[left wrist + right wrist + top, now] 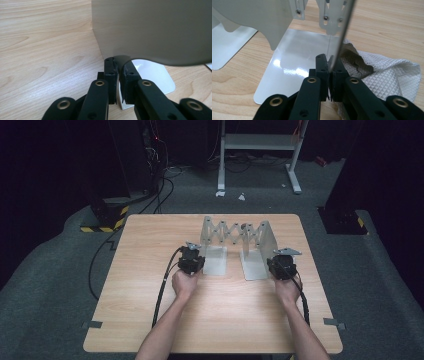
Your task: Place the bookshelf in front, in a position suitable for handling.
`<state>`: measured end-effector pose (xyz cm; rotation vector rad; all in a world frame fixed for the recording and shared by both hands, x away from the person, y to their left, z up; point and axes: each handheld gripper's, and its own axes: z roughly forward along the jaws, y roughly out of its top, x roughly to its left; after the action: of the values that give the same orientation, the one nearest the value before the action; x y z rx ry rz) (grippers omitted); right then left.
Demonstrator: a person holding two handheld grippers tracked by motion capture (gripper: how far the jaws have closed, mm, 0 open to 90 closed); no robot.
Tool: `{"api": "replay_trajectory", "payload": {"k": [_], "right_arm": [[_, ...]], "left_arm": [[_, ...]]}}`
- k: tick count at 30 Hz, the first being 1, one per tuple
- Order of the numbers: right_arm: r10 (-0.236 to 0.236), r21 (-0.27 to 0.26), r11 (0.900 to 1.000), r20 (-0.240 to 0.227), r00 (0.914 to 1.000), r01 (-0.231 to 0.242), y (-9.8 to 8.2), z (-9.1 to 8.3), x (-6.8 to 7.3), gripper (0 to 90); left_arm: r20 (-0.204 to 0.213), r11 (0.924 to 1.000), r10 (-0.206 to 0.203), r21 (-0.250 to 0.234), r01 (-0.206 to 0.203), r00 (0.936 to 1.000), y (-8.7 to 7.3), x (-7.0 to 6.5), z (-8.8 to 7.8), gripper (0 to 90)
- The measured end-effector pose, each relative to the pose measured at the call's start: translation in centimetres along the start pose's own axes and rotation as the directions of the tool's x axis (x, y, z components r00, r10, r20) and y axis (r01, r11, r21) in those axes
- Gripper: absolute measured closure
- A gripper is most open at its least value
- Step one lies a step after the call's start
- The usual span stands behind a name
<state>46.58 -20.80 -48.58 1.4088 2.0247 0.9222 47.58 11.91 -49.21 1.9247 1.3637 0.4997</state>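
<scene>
Expandable metal bookend rack (pixel 235 232) standing at the middle of the far half of the wooden tabletop (pixel 150 285), with two upright end plates joined by a scissor lattice (pixel 232 231) and a flat foot under each plate. The left hand-held gripper (pixel 192 257) is clenched on the edge of the left end plate (pixel 150 30), its black pads pinching the thin sheet where the plate curves down toward its foot (pixel 155 75). The right hand-held gripper (pixel 282 262) is likewise clamped on the edge of the right end plate (pixel 342 32), seen edge-on between the pads, above its glossy foot (pixel 294 62). A crumpled white quilted cloth (pixel 387 72) lies on the tabletop just beside that foot.

Handling, as judged from the frames — the plates are thin painted sheet metal, stiff and probably light, with a smooth finish that may slip in the pads. The lattice is the compliant part: pulling the plates apart or pushing them together should change the span, so the plate edges low and near the feet are the sensible holds — not the riveted links, which could pinch or bend.
</scene>
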Motion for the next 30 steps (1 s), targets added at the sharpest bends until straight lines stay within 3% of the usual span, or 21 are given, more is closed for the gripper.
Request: {"api": "replay_trajectory", "payload": {"k": [24,30], "right_arm": [[-0.031,-0.019,0.999,-0.041,0.9987,0.03,-2.1,-2.2,2.7,87.8],[-0.026,-0.05,0.998,-0.049,0.9985,0.023,-3.2,-3.0,3.8,87.5]], "left_arm": [[-0.01,0.9992,0.028,-0.027,-0.029,0.9995,-3.9,0.3,-3.9,84.2],[-0.002,0.9987,0.031,-0.041,-0.031,0.9995,-5.2,0.3,-5.1,83.6]]}}
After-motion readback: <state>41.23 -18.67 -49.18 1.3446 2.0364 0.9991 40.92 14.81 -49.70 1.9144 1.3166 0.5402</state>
